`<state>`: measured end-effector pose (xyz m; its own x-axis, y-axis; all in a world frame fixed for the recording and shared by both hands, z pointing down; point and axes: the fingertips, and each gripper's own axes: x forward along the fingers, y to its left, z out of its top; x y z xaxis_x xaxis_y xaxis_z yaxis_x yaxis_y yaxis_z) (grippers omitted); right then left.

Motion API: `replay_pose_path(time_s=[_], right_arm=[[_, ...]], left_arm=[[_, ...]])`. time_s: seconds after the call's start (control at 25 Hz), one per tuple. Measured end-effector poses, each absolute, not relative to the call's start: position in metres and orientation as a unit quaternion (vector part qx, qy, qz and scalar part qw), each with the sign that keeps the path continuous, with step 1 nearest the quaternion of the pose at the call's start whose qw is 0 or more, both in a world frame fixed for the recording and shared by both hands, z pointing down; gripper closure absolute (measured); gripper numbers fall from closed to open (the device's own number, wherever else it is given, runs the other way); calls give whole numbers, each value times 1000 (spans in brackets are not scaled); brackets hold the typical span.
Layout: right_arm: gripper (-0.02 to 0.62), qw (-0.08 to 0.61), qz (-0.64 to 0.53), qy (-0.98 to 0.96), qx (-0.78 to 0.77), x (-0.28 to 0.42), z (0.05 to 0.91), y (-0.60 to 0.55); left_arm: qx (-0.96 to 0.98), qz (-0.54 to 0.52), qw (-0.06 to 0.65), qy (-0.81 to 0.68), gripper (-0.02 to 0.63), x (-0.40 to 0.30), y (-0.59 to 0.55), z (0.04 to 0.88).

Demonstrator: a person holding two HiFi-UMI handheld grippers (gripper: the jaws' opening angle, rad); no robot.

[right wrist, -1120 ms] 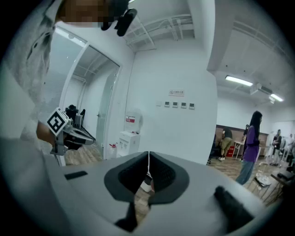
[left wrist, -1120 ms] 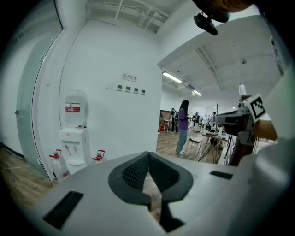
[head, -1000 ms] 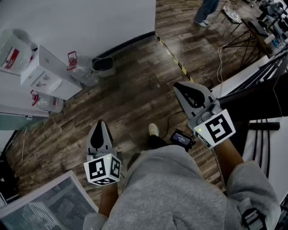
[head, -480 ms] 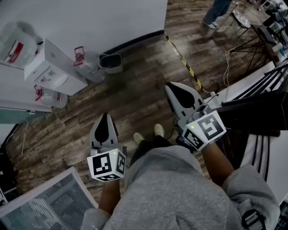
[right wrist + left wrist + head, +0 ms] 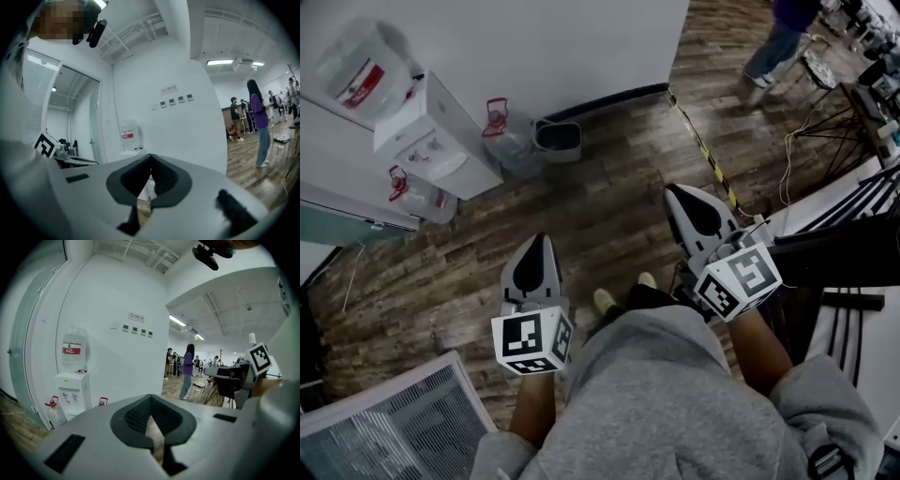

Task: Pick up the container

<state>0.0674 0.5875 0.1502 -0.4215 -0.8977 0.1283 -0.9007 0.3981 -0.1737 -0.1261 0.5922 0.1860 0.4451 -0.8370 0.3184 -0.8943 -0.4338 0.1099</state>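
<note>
- Left claw (image 5: 534, 251): jaws pressed together at the tips, nothing between them; its own view (image 5: 150, 398) shows only floor through the slot behind the tips.
- Right claw (image 5: 689, 206): likewise closed on nothing (image 5: 151, 158).
- My own grey sweatshirt (image 5: 666, 403) fills the bottom of the head view and hides the floor beneath me; only my shoe toes (image 5: 605, 300) poke out.
- Container (image 5: 558, 136): I take it to be the small grey bin on the floor against the wall, right of the water dispenser (image 5: 431, 131), well apart from both claws. Its inside is too dark to read.
- A clear jug with a red handle (image 5: 508, 141) stands between the water dispenser and the container; a second jug (image 5: 417, 199) sits on the dispenser's other side.
- Bottle on top of the water dispenser (image 5: 361, 70) carries a red label; its print is too small to read.
- Wall sign (image 5: 136, 316), above and right of the water dispenser: illegible.
- Person in a purple top (image 5: 783, 42), far right of the water dispenser, cut off by the frame edge.
</note>
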Motion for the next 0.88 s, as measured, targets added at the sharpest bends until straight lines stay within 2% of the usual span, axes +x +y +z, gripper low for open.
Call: replay_pose_path(time_s=[0.44,0.88], right_arm=[[571,10,102,-846,523,35,163,578],[571,42,80,-857,507,27,178,499]], left_arm=[[836,107,116,-526,591,-155,583,195],[821,117,132,-542,591,-152,512,212]])
